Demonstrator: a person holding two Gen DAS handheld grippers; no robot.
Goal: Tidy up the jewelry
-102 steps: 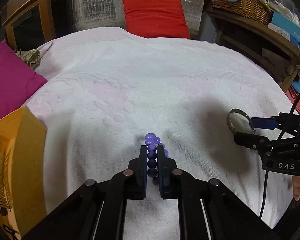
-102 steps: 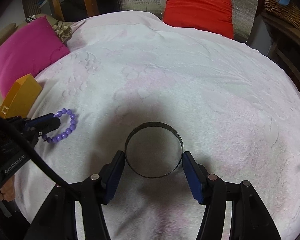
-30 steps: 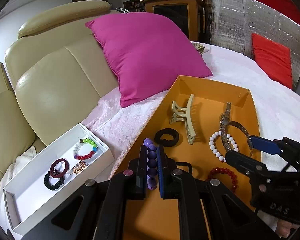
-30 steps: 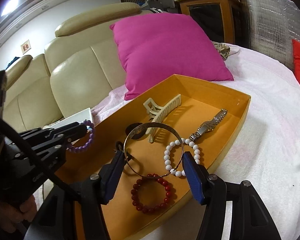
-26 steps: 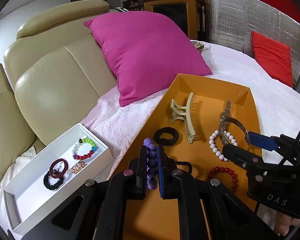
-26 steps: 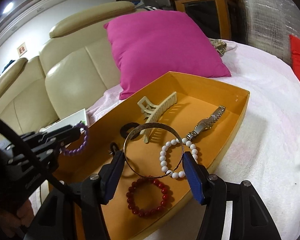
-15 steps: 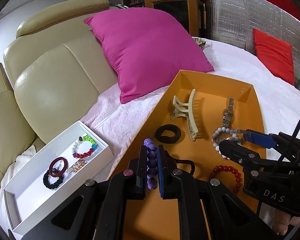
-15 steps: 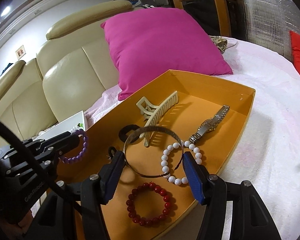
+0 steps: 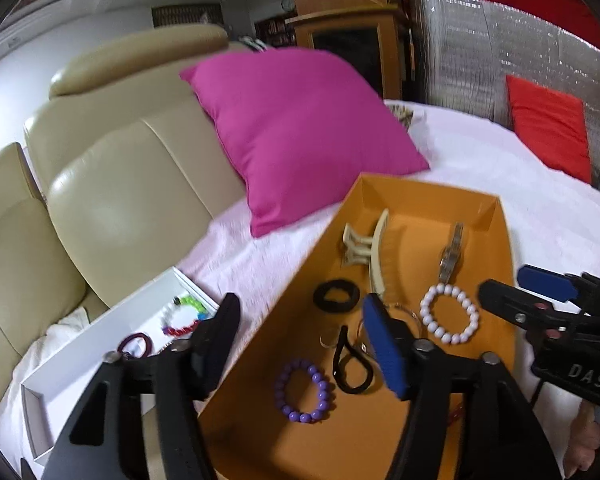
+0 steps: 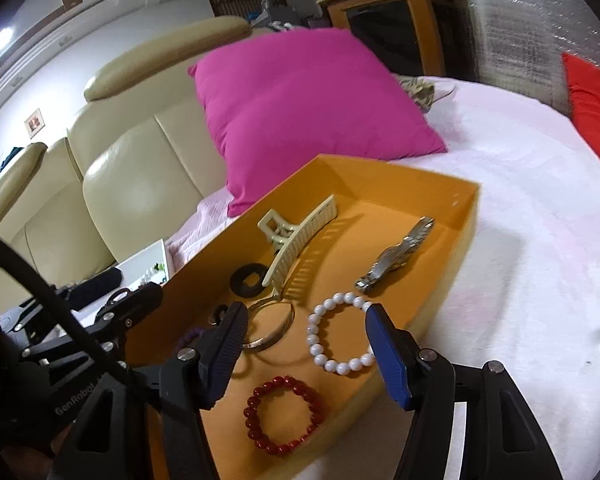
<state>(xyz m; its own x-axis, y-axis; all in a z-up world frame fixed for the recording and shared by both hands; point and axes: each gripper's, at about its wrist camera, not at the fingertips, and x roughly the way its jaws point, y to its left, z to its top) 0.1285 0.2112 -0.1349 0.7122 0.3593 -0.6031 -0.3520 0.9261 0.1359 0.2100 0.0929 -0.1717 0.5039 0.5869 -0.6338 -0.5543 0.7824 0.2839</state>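
Purple bead bracelet (image 9: 303, 391) lies flat on the floor of the orange box (image 9: 500, 240), near its front-left wall, beside a black loop (image 9: 350, 368). Left gripper (image 9: 306, 344) has just been opening; jaws wide, nothing between the pads. Metal bangle (image 10: 274, 326) partly hidden behind the right gripper's (image 10: 304, 354) left finger; that gripper's jaws stand apart w/ nothing held, white bead bracelet (image 10: 340, 334) below them. Both tilt down over the box. Red beads (image 10: 286, 414) sit nearest the front wall.
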